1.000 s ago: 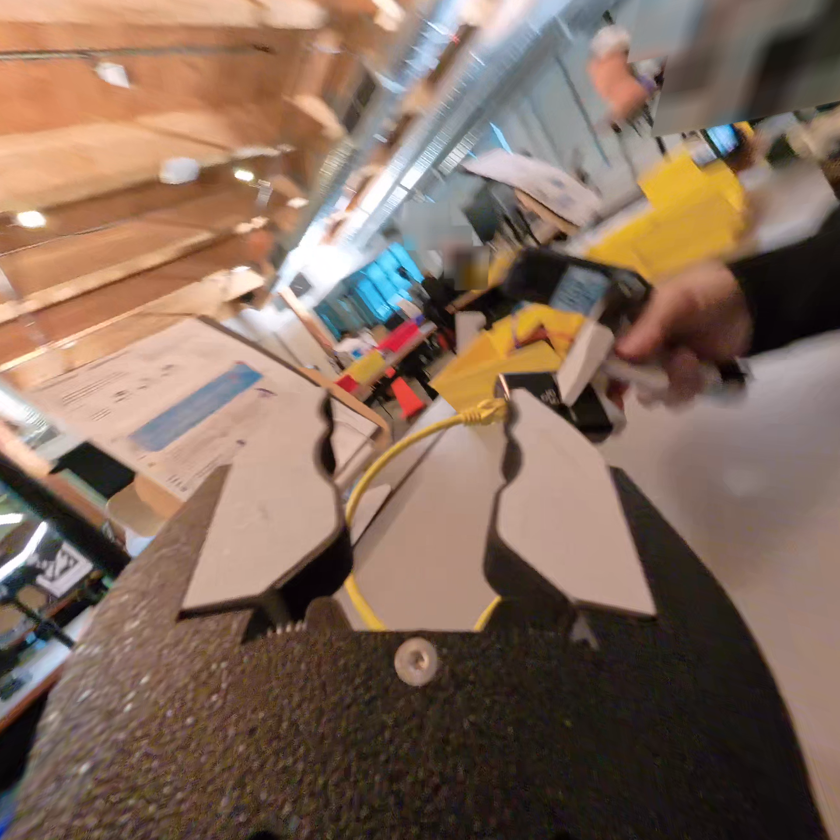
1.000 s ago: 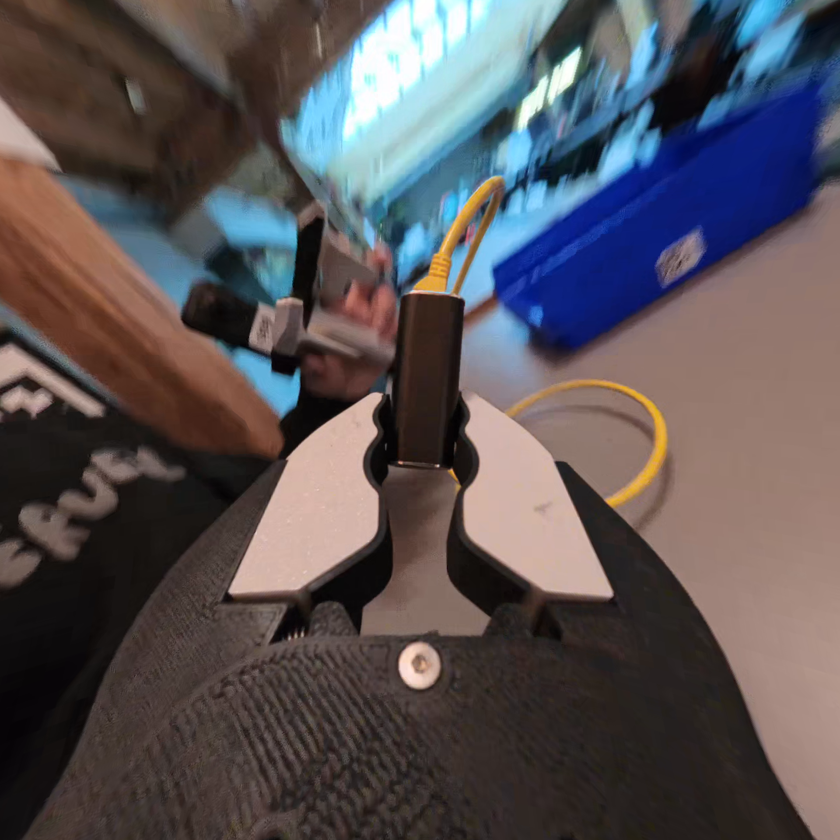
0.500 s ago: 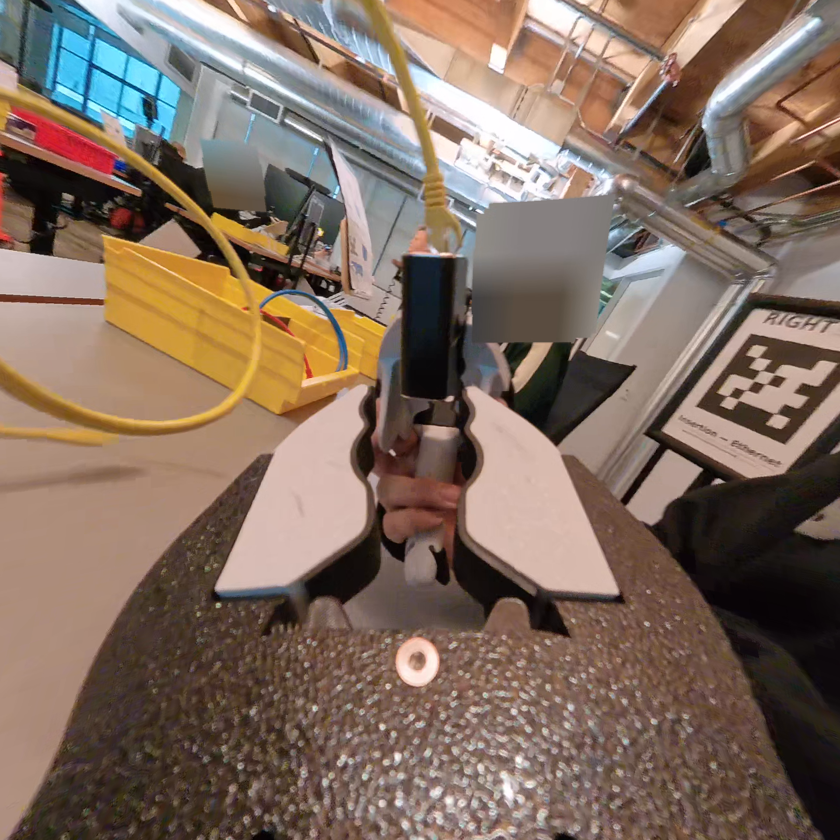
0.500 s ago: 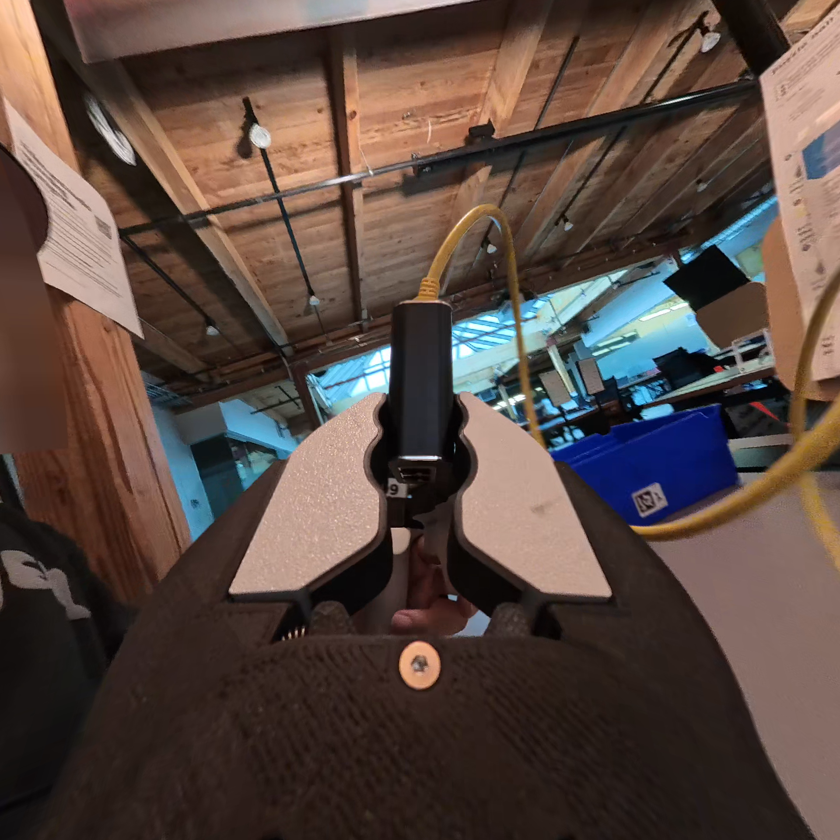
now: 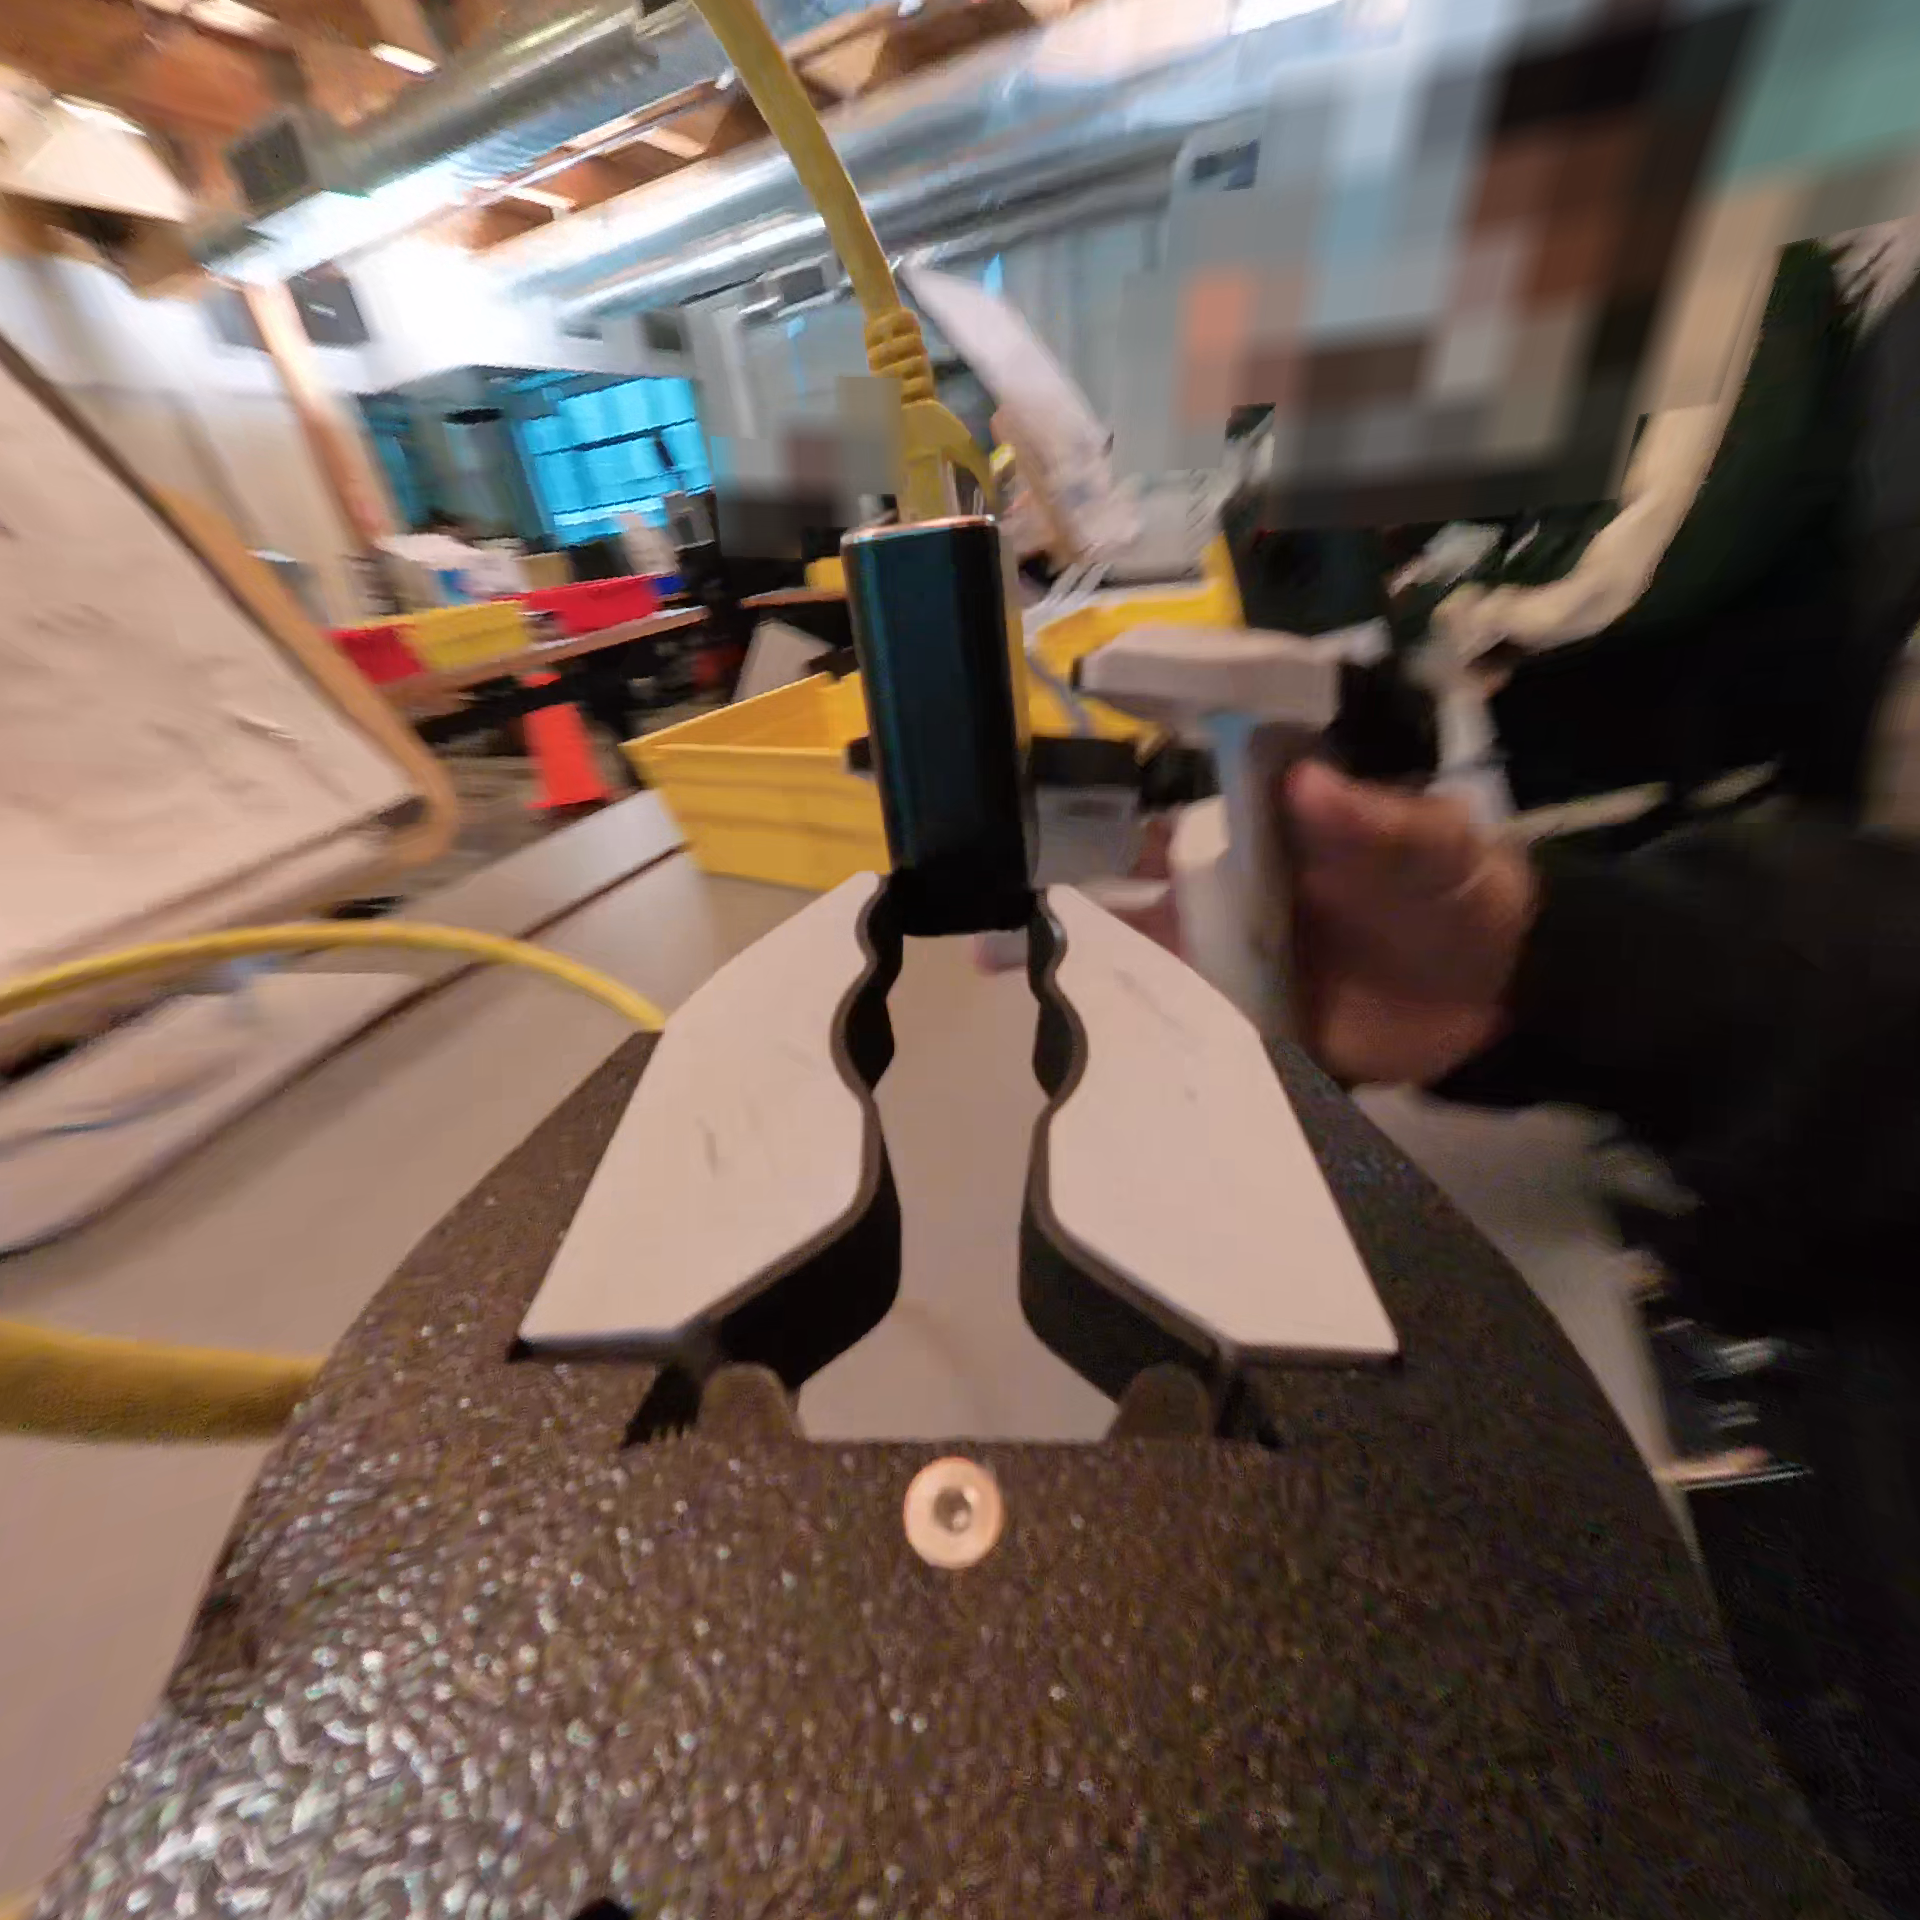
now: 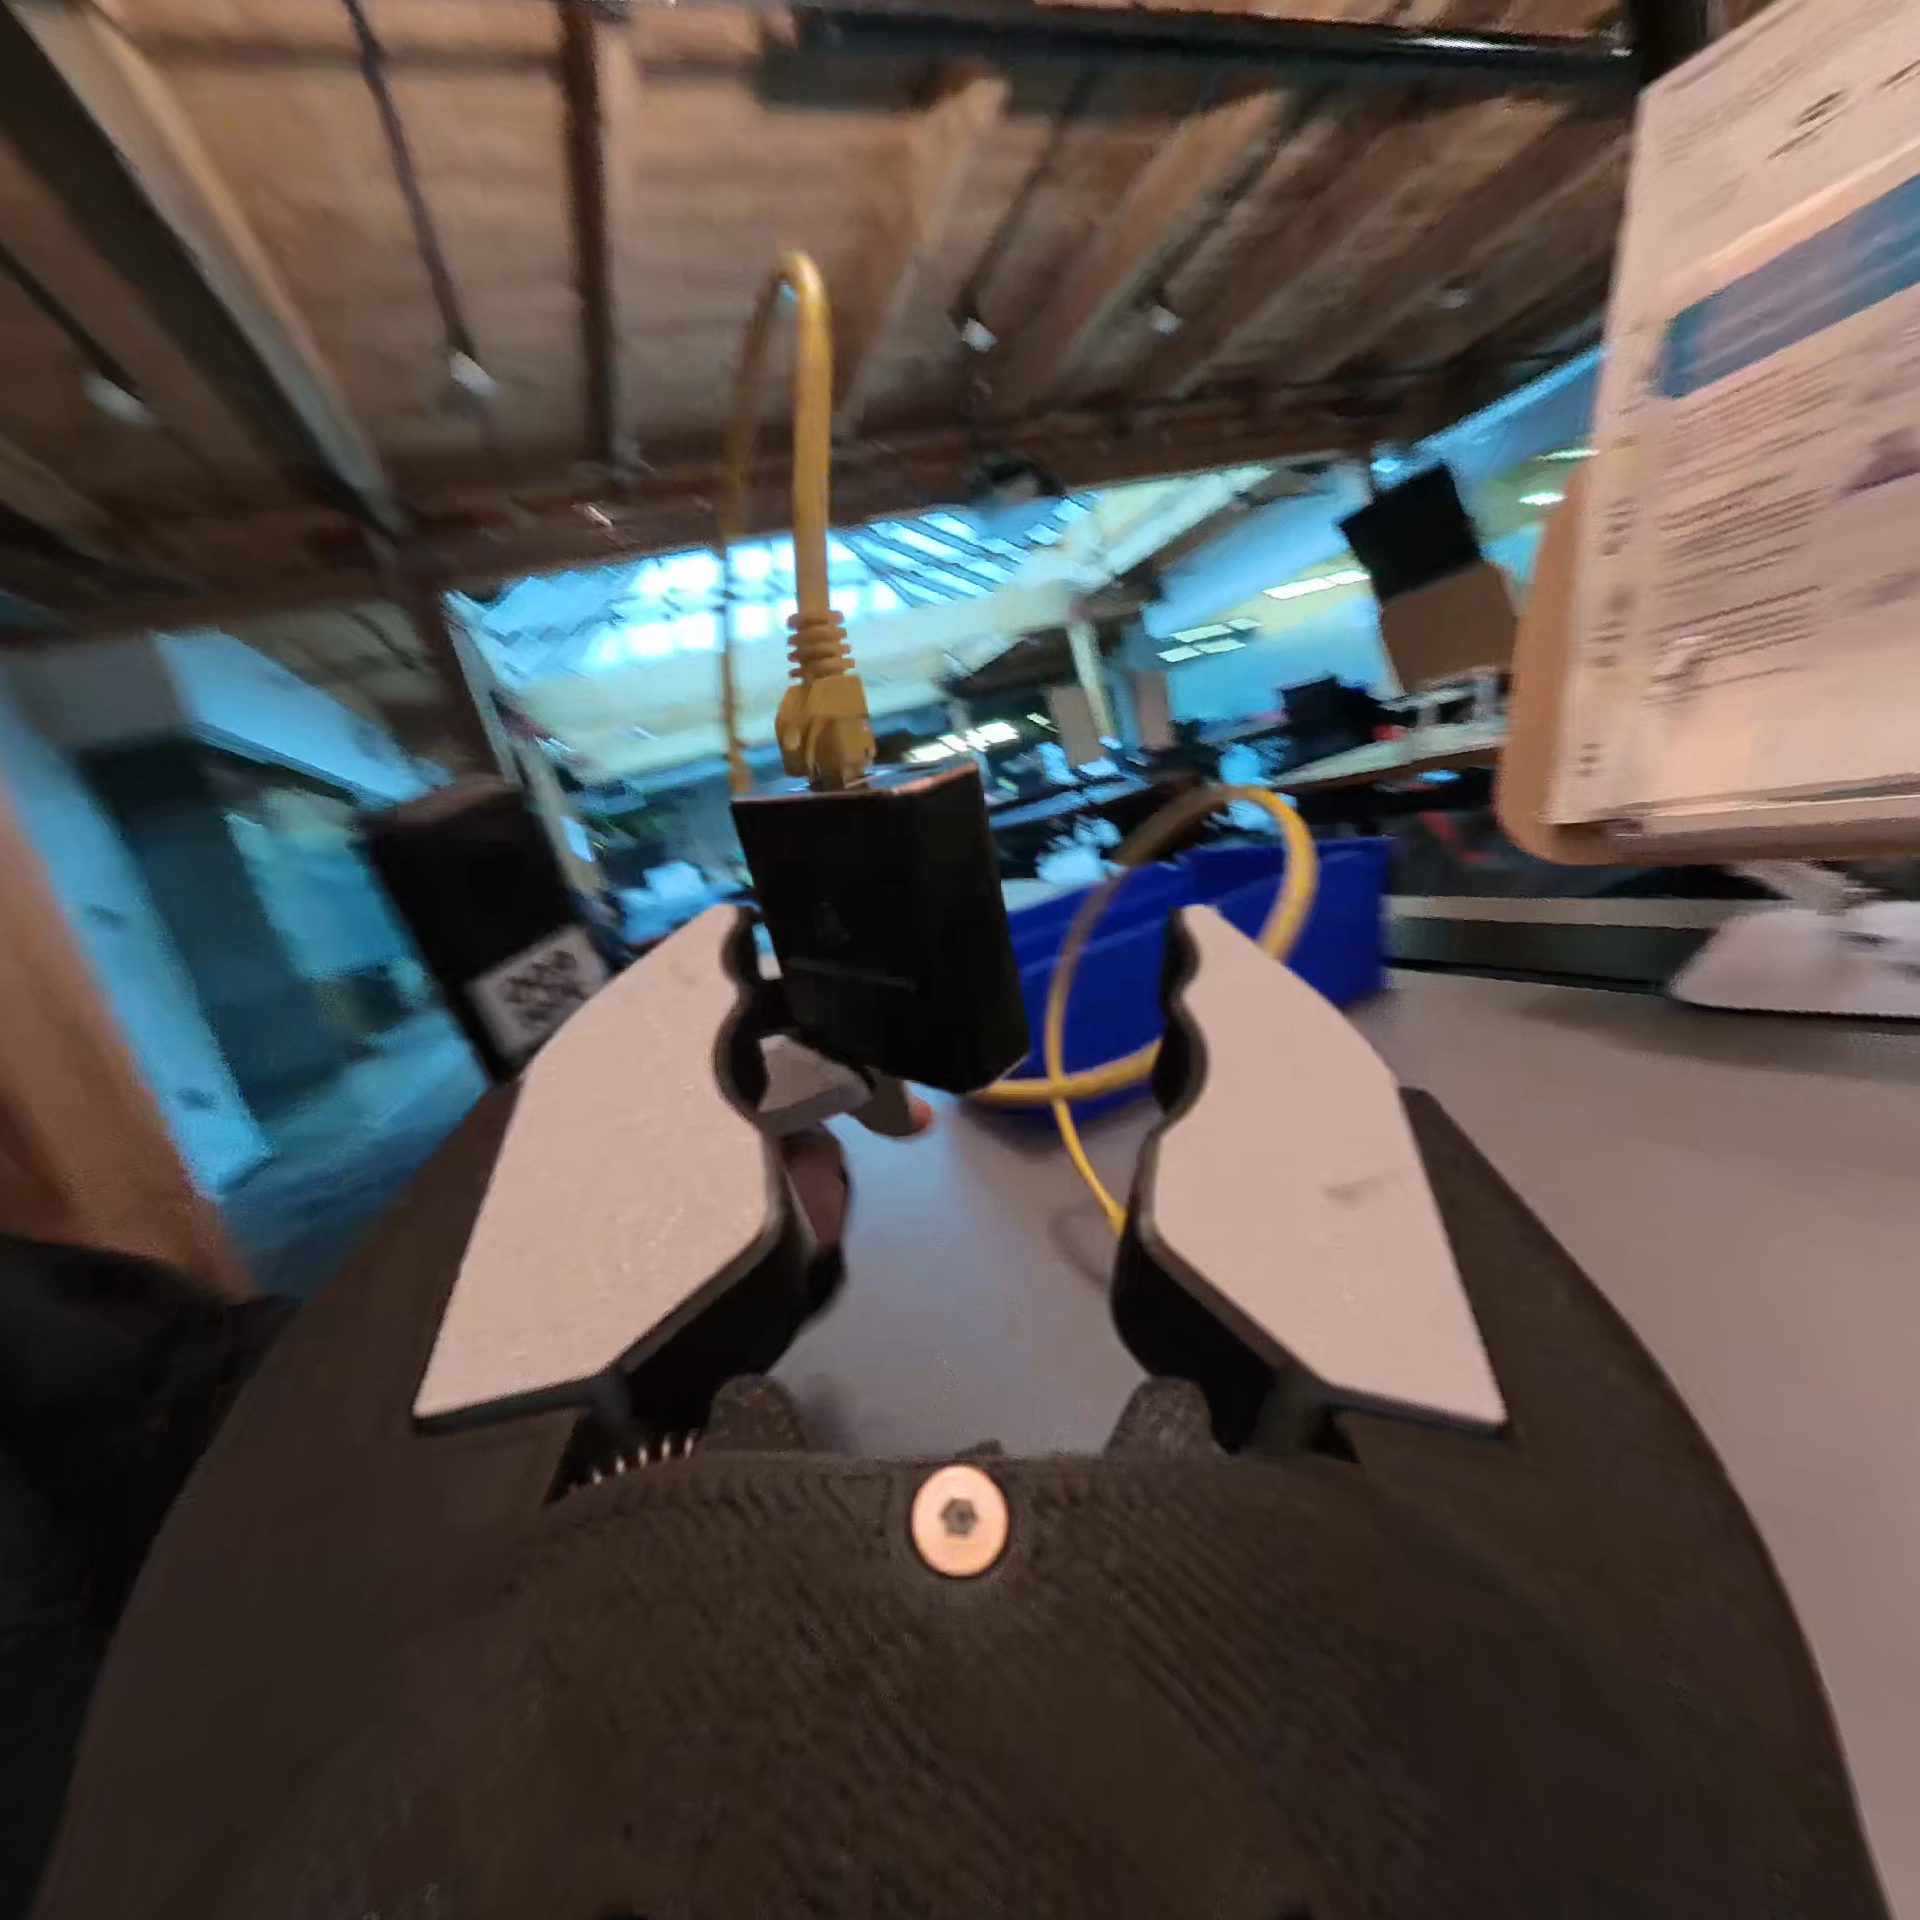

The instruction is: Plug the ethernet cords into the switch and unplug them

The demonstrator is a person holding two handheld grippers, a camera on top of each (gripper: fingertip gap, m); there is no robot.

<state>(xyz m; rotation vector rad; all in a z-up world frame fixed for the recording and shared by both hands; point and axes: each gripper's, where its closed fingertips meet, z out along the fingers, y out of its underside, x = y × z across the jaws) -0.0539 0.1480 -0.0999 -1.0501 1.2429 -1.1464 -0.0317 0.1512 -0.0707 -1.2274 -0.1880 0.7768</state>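
Observation:
The switch (image 5: 935,707) is a small black box held upright, with a yellow ethernet cord (image 5: 894,343) plugged into its top. My left gripper (image 5: 958,909) is shut on the switch's lower end. In the right wrist view the switch (image 6: 883,935) is tilted between the fingers of my right gripper (image 6: 956,925), which is open and not pressing it. The cord's plug (image 6: 821,717) stands on top of the switch, and the cord loops down onto the table (image 6: 1288,904). The right gripper (image 5: 1226,665), held by a hand (image 5: 1392,914), shows at the right of the left wrist view.
A yellow bin (image 5: 758,790) stands on the grey table (image 5: 208,1195) behind the switch. A blue bin (image 6: 1340,914) is at the table's far side. A board with papers (image 6: 1745,520) stands at the right; it also shows in the left wrist view (image 5: 156,727).
A second ago my right gripper held the switch and my left was open. The left then closed on the switch, and the right has now opened and let go.

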